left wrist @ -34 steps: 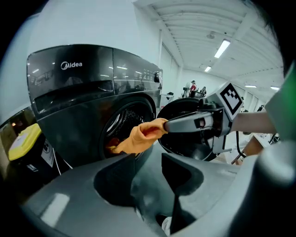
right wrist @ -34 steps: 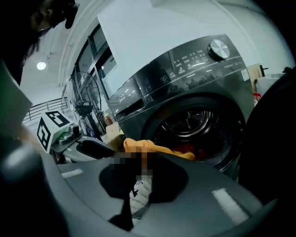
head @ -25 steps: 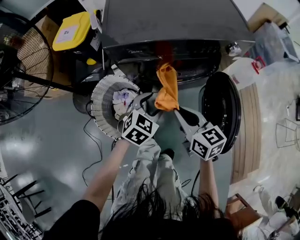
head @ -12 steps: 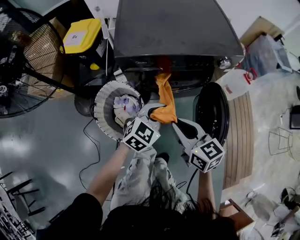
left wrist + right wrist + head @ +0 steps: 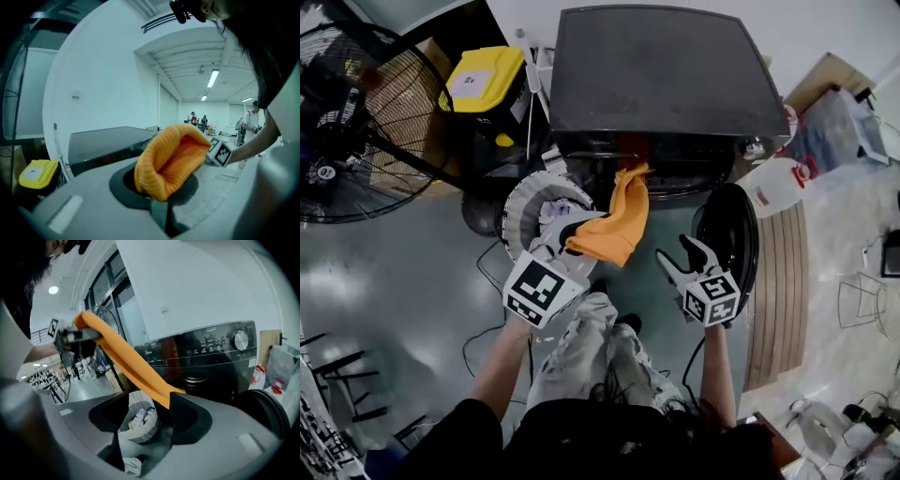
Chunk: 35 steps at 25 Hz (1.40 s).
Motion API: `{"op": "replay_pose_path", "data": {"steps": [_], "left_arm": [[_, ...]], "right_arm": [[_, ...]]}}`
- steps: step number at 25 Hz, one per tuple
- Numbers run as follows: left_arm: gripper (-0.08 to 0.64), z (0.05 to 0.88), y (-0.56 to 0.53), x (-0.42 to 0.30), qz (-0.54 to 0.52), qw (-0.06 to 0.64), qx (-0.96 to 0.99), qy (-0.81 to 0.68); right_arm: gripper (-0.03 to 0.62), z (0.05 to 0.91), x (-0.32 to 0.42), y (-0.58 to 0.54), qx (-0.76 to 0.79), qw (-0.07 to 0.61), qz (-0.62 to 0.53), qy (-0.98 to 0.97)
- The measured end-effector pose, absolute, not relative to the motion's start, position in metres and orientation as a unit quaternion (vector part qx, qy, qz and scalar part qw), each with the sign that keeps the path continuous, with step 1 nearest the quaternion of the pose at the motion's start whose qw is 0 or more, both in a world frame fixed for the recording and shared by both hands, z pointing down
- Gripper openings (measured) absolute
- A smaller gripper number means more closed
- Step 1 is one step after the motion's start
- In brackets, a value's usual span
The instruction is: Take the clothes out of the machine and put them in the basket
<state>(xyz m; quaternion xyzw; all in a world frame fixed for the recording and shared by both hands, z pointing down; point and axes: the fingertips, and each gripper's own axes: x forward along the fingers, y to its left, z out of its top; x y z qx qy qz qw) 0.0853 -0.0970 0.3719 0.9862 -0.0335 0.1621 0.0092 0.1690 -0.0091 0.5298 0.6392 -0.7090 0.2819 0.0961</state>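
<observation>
Head view shows the person standing over a dark front-loading washing machine (image 5: 666, 84) at the top centre of the frame, with its round door (image 5: 741, 239) swung open at centre right. An orange knitted garment (image 5: 617, 217) stretches from the machine's opening down toward the centre of the frame. Its lower end is pinched in the left hand-held gripper (image 5: 574, 236). In the left gripper view the jaws are closed on the folded orange knit, which bulges up out of them.

Just left of the garment stands a white ribbed basket (image 5: 517, 202) on the floor, and pale clothes (image 5: 553, 208) already lie inside it. The left hand-held gripper hangs over the basket's lower right rim.

The right hand-held gripper (image 5: 678, 253) sits at lower right of centre, apart from the garment and in front of the open door. In the right gripper view its jaws stand wide with nothing between them. The basket shows through the gap, and the orange strip crosses beyond them from upper left to the right jaw's tip. The machine's control panel and a round knob (image 5: 241, 339) fill the upper right of that view.

A large black fan (image 5: 347, 122) occupies the upper left of the head view. A yellow-lidded box (image 5: 487, 80) sits beside the machine, and a white jug (image 5: 773, 183) is at the right.
</observation>
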Motion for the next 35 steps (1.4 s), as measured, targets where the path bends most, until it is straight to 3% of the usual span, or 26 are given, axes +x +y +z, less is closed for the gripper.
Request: {"op": "replay_pose_path", "data": {"steps": [5,9,10,12,15,18,21,24,35], "left_arm": [[0.017,0.320,-0.087,0.072,0.138,-0.026,0.990,-0.020],[0.017,0.287,-0.084,0.060,0.117,-0.033,0.992,-0.031],[0.018,0.283,-0.084,0.056,0.122,-0.036,0.991,-0.037],[0.018,0.283,-0.085,0.048,0.140,-0.040,0.988,-0.046],[0.017,0.289,-0.090,0.036,0.151,-0.024,0.986,-0.063],[0.017,0.289,-0.103,0.026,0.139,0.010,0.986,-0.090],[0.018,0.291,-0.117,0.019,0.139,0.011,0.984,-0.113],[0.018,0.300,-0.125,0.014,0.159,0.005,0.978,-0.132],[0.018,0.320,-0.105,0.011,0.198,-0.044,0.964,-0.170]], "right_arm": [[0.321,0.600,0.175,-0.075,0.624,0.174,0.281,-0.708],[0.327,0.649,0.173,-0.113,0.619,0.174,0.329,-0.692],[0.359,0.655,0.172,-0.121,0.620,0.154,0.341,-0.690],[0.329,0.655,0.169,-0.138,0.622,0.095,0.359,-0.690],[0.051,0.635,0.164,-0.155,0.621,0.016,0.373,-0.690],[0.044,0.609,0.165,-0.153,0.620,-0.069,0.404,-0.669],[0.043,0.564,0.180,-0.138,0.615,-0.186,0.419,-0.642],[0.041,0.508,0.188,-0.119,0.598,-0.257,0.408,-0.640],[0.040,0.318,0.149,-0.088,0.500,-0.278,0.319,-0.755]]}}
